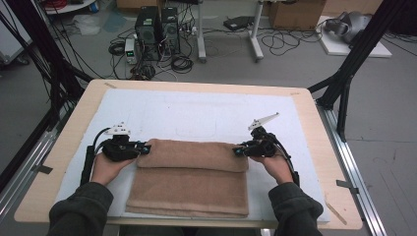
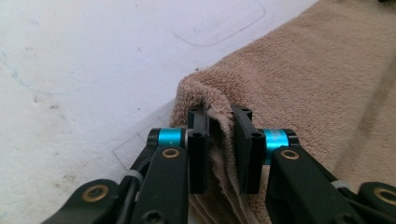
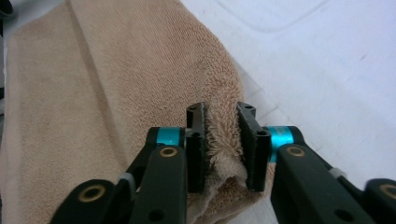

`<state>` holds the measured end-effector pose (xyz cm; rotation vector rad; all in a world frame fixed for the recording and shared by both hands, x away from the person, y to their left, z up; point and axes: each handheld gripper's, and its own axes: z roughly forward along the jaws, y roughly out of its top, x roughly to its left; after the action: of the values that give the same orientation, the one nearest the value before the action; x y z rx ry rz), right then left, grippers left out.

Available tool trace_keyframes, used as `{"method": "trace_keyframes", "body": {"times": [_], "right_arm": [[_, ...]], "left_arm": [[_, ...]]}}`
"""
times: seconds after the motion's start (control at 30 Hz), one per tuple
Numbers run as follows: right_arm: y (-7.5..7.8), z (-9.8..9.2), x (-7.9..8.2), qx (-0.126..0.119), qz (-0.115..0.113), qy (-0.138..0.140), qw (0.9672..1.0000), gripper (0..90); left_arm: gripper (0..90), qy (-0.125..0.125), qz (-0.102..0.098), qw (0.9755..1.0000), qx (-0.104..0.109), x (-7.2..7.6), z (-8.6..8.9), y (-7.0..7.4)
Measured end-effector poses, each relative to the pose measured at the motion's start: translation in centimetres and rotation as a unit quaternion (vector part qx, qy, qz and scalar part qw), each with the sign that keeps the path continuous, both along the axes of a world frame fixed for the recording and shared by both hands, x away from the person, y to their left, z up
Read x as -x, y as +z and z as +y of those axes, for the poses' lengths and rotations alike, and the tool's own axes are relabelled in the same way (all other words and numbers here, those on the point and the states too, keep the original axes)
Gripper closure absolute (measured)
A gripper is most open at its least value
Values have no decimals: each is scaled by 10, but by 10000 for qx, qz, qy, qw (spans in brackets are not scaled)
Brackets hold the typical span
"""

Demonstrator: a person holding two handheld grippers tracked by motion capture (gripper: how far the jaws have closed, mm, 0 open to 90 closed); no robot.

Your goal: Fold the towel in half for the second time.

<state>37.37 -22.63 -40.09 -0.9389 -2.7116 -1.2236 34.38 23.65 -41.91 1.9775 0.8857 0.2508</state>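
Note:
A folded tan towel [image 1: 189, 179] lies on the white mat at the near middle of the table, its far layer doubled over toward me. My left gripper [image 1: 142, 146] is shut on the towel's far left corner; in the left gripper view the pads [image 2: 198, 149] pinch a ridge of towel [image 2: 303, 79]. At the far right corner my right gripper [image 1: 238, 150] is shut on the cloth too, and in the right gripper view a tuft of towel [image 3: 116, 84] is squeezed between the pads [image 3: 252, 147]. Both hands hold their corners just above the mat.
The white mat [image 1: 206, 115] covers a wooden table [image 1: 314, 123], with bare mat beyond the towel. Black frame legs [image 1: 344, 83] stand at the table's far right and far left. Computer towers [image 1: 157, 32] and cables sit on the floor behind.

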Motion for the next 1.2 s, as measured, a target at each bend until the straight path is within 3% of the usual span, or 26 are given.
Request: {"method": "trace_keyframes", "body": {"times": [0.1,0.23,0.37,0.43,0.53,0.67,0.8,0.87,1.03,1.1,1.2], "right_arm": [[10,1,8,-41,-266,71,9996,779],[22,0,23,-206,-456,224,9985,778],[29,-3,48,-404,-666,431,9960,774],[29,-4,63,-460,-687,609,9947,763],[27,-7,84,-542,-659,876,9925,707],[29,-14,101,-873,-604,1015,9892,629],[30,-20,103,-774,-750,919,9899,608],[26,-19,96,-497,-775,728,9931,581],[10,-15,63,-51,-757,188,9969,463],[4,-14,50,147,-769,-10,9969,450],[-7,-13,33,232,-684,-253,9971,390]], "left_arm": [[783,28,-182,9997,156,10,3,8],[780,-67,-442,9984,335,32,10,18],[770,-219,-552,9978,299,64,18,16],[764,-346,-591,9974,219,84,22,13],[686,-492,-544,9972,172,110,31,12],[599,-410,-601,9971,229,126,44,18],[566,-353,-601,9974,192,118,43,19],[545,-326,-583,9976,184,108,37,17],[505,-164,-499,9986,-8,75,18,9],[489,-7,-532,9984,-193,63,11,5],[460,225,-461,9984,-232,41,6,-1]]}}
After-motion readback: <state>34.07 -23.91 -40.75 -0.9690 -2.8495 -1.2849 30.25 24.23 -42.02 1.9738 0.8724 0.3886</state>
